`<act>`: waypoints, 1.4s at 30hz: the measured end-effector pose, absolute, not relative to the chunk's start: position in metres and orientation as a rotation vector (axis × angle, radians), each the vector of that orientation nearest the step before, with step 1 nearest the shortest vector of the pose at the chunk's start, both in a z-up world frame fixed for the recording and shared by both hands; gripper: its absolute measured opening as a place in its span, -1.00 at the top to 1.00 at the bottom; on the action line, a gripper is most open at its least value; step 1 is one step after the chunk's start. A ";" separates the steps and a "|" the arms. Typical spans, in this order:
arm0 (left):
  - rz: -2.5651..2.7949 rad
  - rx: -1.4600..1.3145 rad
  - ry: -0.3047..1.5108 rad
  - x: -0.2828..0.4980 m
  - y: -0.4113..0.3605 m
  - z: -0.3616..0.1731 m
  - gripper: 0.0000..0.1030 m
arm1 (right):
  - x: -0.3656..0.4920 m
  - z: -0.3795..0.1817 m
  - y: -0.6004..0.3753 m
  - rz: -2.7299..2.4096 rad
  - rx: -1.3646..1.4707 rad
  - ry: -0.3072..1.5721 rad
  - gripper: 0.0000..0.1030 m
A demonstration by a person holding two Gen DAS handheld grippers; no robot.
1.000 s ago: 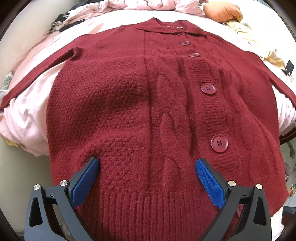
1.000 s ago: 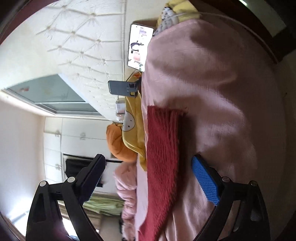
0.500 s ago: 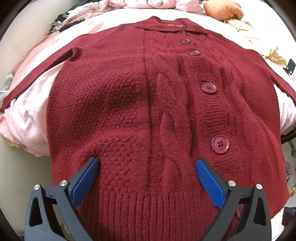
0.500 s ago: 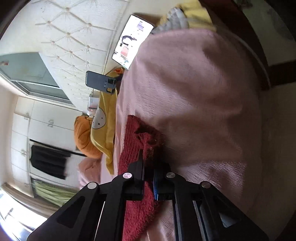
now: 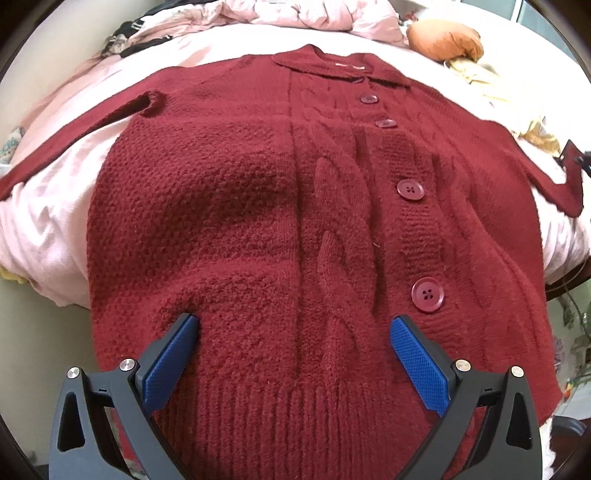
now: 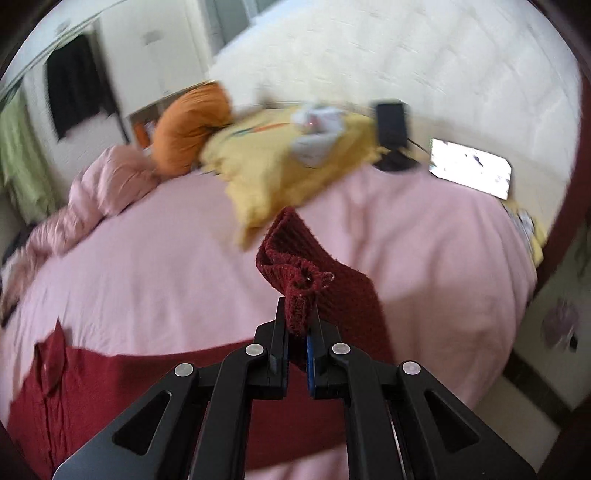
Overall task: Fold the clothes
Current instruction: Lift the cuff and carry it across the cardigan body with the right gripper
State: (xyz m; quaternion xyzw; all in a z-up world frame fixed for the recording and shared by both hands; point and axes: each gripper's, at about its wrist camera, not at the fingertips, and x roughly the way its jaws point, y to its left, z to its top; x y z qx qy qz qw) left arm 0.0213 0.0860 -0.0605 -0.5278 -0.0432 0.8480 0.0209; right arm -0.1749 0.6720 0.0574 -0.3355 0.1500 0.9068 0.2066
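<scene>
A dark red knitted cardigan (image 5: 258,206) with a row of buttons lies face up and spread out on a pink bed sheet (image 5: 44,221). My left gripper (image 5: 295,332) hangs over its lower part, jaws wide open, blue pads apart and holding nothing. In the right wrist view my right gripper (image 6: 297,321) is shut on the ribbed cuff of the cardigan's sleeve (image 6: 295,258), lifted off the sheet (image 6: 147,266). The rest of the cardigan (image 6: 110,387) lies low at the left. The lifted sleeve end (image 5: 570,173) shows at the far right of the left wrist view.
An orange cushion (image 6: 188,125), a yellow garment (image 6: 280,162), a phone on a stand (image 6: 391,122) and a lit tablet (image 6: 471,170) sit near the padded headboard. A crumpled pink duvet (image 5: 288,14) lies at the far side. The bed's dark wooden edge (image 6: 565,206) runs at the right.
My right gripper went from open around the sleeve cuff to shut on it, then rose and rolled with the cuff lifted off the sheet. The left gripper stayed put and open.
</scene>
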 end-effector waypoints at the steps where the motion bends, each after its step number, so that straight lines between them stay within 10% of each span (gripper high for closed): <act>1: 2.628 -1.624 -0.153 0.022 0.084 -0.060 -0.99 | -0.184 0.062 0.653 2.544 -0.950 0.392 0.87; 25: 2.536 -1.393 -0.536 0.038 0.045 -0.060 -0.99 | -0.276 0.073 0.114 3.184 -1.320 -0.040 0.87; 42: 2.486 -1.349 -0.660 0.043 0.037 -0.062 -0.99 | -0.255 -0.034 0.014 3.198 -1.814 -0.157 0.86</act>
